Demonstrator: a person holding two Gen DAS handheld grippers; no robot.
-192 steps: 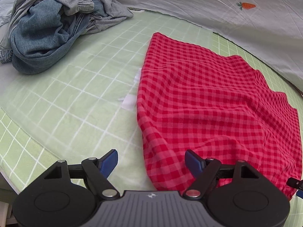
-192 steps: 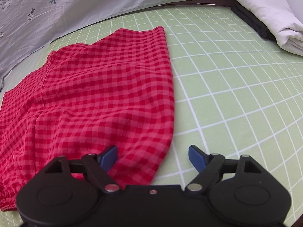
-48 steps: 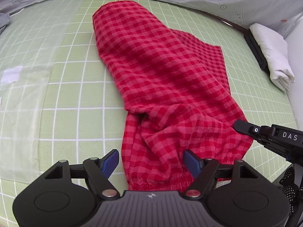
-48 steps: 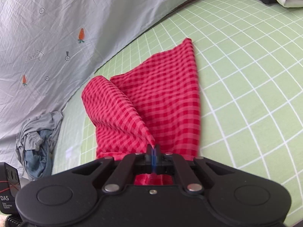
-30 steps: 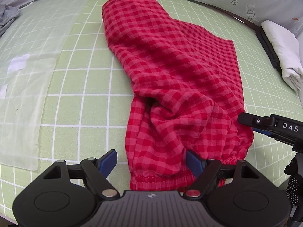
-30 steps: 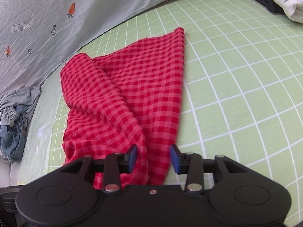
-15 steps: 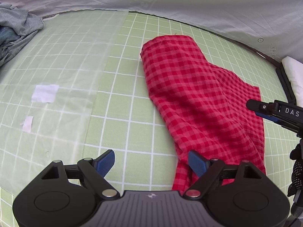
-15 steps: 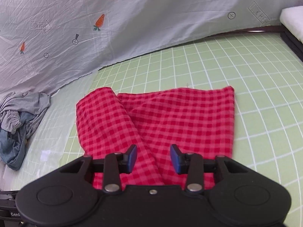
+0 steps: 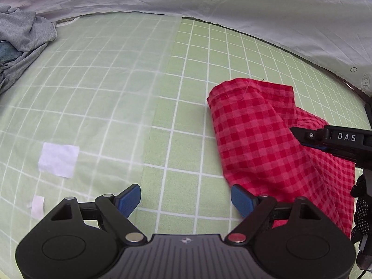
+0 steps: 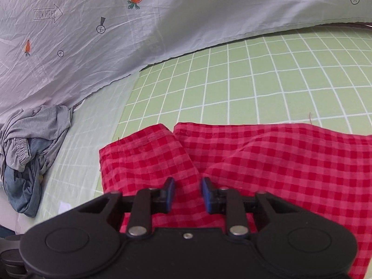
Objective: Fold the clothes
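Observation:
The red checked garment (image 9: 267,137) lies folded lengthwise on the green grid mat (image 9: 186,74); its two hemmed ends lie side by side in the right wrist view (image 10: 255,153). My left gripper (image 9: 186,200) is open and empty over the mat, left of the garment. My right gripper (image 10: 187,195) is partly open and empty, just above the garment where the two layers meet. It also shows from the side in the left wrist view (image 9: 325,139).
A pile of grey and denim clothes (image 10: 25,153) lies at the mat's far left, also in the left wrist view (image 9: 21,37). A grey printed sheet (image 10: 116,34) hangs behind. Clear film with white paper patches (image 9: 58,159) covers the mat's left part.
My right gripper let go of the garment and opened, then moved forward over it. My left gripper swung left, so the garment now sits at its right.

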